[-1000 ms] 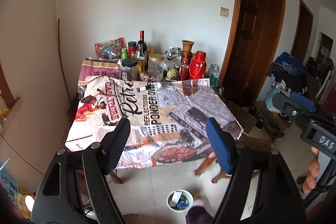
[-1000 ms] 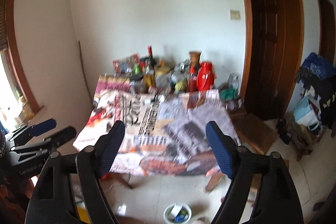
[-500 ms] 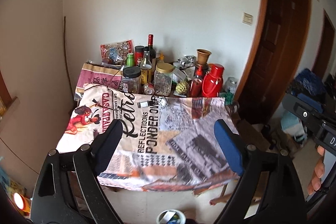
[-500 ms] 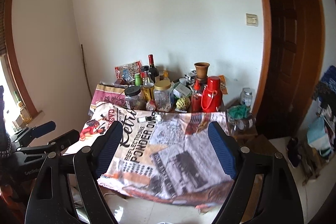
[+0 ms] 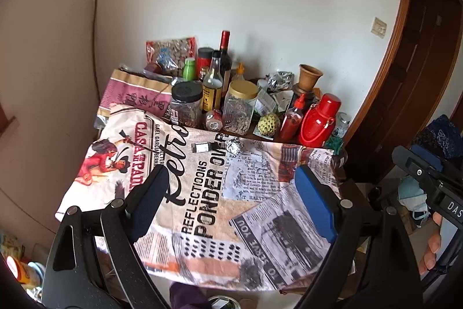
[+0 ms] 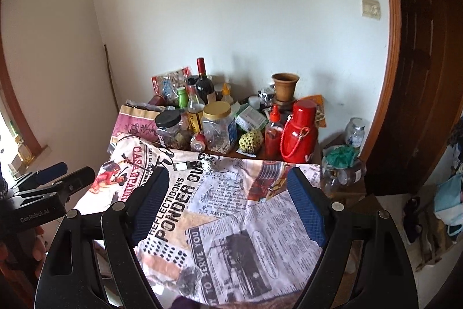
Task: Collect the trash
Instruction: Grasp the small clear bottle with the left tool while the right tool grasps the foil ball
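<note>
A crumpled foil ball [image 5: 235,146] and a small dark vial [image 5: 205,147] lie on the printed tablecloth [image 5: 208,193], just in front of the row of jars. Both also show in the right wrist view: the foil ball [image 6: 209,164] and the vial [image 6: 185,165]. My left gripper [image 5: 231,204] is open and empty, above the near half of the table. My right gripper [image 6: 227,207] is open and empty, also above the near half. The rim of a trash bin [image 5: 222,303] peeks out on the floor below the table's front edge.
Jars, bottles, a red thermos [image 5: 318,120], a clay vase [image 5: 309,77] and snack bags crowd the table's far side by the wall. A dark wooden door [image 5: 428,62] is at the right, with clothes and bags on the floor beside it.
Both grippers have moved forward and closer to the table; the table now fills more of each view and the floor bin has slid almost out of sight. Both stay open.
</note>
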Motion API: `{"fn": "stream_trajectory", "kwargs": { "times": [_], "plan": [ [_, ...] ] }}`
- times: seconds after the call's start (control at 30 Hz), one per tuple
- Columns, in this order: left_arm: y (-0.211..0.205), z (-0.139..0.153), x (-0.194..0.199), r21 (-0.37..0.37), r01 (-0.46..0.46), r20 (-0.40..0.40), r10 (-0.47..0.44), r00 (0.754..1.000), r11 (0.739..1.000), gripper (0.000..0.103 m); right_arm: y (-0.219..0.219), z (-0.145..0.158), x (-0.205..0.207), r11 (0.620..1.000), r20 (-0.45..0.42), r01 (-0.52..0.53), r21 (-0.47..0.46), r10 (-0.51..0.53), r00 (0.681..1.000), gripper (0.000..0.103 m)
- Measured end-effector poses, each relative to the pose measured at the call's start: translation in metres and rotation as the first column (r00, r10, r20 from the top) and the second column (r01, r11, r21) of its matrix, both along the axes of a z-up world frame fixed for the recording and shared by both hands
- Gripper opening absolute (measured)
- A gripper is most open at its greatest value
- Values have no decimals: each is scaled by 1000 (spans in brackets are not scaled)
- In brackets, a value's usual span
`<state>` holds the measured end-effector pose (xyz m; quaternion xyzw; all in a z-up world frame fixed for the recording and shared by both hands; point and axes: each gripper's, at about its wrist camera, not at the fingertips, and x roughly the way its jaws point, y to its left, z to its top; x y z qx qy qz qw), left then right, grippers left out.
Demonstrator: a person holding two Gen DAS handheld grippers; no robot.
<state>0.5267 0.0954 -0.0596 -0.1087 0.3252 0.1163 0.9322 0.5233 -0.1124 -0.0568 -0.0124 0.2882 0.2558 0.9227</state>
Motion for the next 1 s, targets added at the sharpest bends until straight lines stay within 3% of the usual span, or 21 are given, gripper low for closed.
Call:
{"fn": "stream_trajectory", "kwargs": {
  "times": [0.1,0.3,0.47,0.7,0.9,0.93,1.0],
  "plan": [
    [24,-11,29,7,29,-25,-29,999,1000,89,20,-8,20,1000,-16,24,-5,-24,1000,81],
    [90,-38,101,-19,70,-103,-72,992,997,89,79,-38,76,998,-126,60,12,-59,990,81],
    [132,-79,150,-58,80,-180,-90,980,995,89,127,-86,131,999,-234,31,-16,-34,972,81],
    [173,-147,205,-123,66,-263,-97,960,990,89,175,-176,203,999,-416,21,-46,-38,909,81],
    [187,-191,238,-231,53,-292,-121,949,971,88,193,-227,243,999,-524,46,-23,-52,850,80],
    [186,-196,242,-227,59,-298,-127,946,972,88,195,-234,247,999,-541,47,-22,-51,839,78],
    [183,-205,250,-206,66,-311,-130,942,976,88,199,-245,251,1000,-585,27,3,-20,811,59]
  ]
}}
